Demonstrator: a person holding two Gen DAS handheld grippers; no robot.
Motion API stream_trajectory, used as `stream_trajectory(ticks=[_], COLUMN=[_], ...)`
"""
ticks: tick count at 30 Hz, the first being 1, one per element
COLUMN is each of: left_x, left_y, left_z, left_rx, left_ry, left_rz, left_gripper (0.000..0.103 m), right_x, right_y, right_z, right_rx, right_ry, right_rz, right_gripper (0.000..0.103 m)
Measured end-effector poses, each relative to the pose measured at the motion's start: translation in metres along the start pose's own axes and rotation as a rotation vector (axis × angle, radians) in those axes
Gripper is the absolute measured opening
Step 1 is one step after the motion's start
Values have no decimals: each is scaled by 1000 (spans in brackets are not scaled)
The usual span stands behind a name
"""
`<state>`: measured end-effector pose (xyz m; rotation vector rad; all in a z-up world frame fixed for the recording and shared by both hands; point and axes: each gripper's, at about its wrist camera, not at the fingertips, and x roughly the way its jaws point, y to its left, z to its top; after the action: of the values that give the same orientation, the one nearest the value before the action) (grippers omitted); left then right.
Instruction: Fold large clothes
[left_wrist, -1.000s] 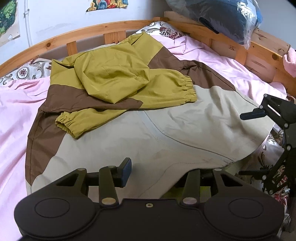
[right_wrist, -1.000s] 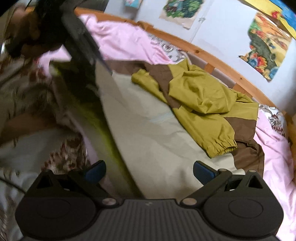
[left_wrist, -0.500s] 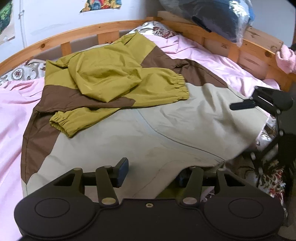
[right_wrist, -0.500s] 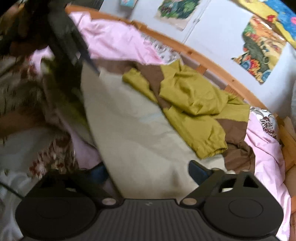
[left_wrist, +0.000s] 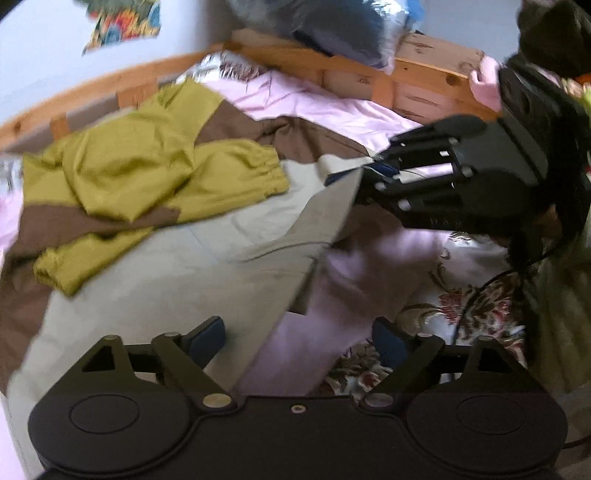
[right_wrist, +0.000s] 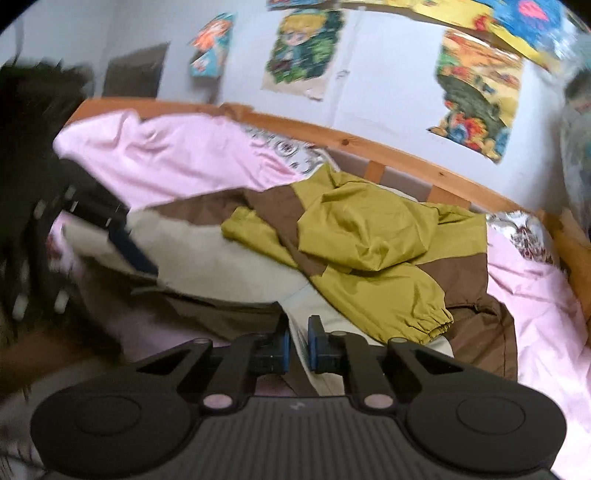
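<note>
A large jacket in olive, brown and beige (left_wrist: 155, 258) lies spread on the bed, its olive sleeves (right_wrist: 369, 236) folded across the chest. My right gripper (right_wrist: 298, 345) is closing, and its blue pads pinch the beige hem. In the left wrist view the right gripper (left_wrist: 354, 173) holds that hem corner lifted off the pink sheet. My left gripper (left_wrist: 297, 341) is opening wide over the hem's edge and its pads press on nothing. One of its fingers (right_wrist: 138, 254) shows blurred at the left over the beige cloth.
A wooden bed frame (left_wrist: 417, 85) runs round the far side. A pink sheet (left_wrist: 332, 107) covers the mattress and floral bedding (left_wrist: 472, 306) hangs at the near right edge. A plastic-wrapped dark bundle (left_wrist: 332, 29) sits on the frame. Posters (right_wrist: 476, 92) hang on the wall.
The right gripper went from wide open to shut on the beige hem and raised it. The left gripper's jaws spread apart and its view swung to the right.
</note>
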<state>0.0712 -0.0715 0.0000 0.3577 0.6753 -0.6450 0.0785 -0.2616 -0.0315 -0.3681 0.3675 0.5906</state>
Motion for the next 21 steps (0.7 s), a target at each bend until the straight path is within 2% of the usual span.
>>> stream_trajectory(ticks=[4,7,11,16,17,19,21], left_x=[16,17,10,-11,-16,-24,-31], left_y=[1,14,32,59,64,74,82], left_z=[4,6,10,-1,-5,-14,-25], left_rx=[6,-35,-35,-59,-67,-95,-127], left_ry=[37,48,68,109,122,144,156], left_rz=[143,196,296,427,450,487,513], left_gripper=[80,74,58,49,46,41,36], right_x=[-1,1,4,3,3,6,8], right_y=[-10,-15,-23,-29,-26,-17,-4], right_z=[4,8,15,11,9,3,-6], right_rx=[77,126,168,171,148,45,-82], right_ry=[-31,-51,-82,-69,-49,14,87], right_rz=[-3,-15,-36,-65,-76,-129,-185], right_gripper=[11,10,10,10,12,37,45])
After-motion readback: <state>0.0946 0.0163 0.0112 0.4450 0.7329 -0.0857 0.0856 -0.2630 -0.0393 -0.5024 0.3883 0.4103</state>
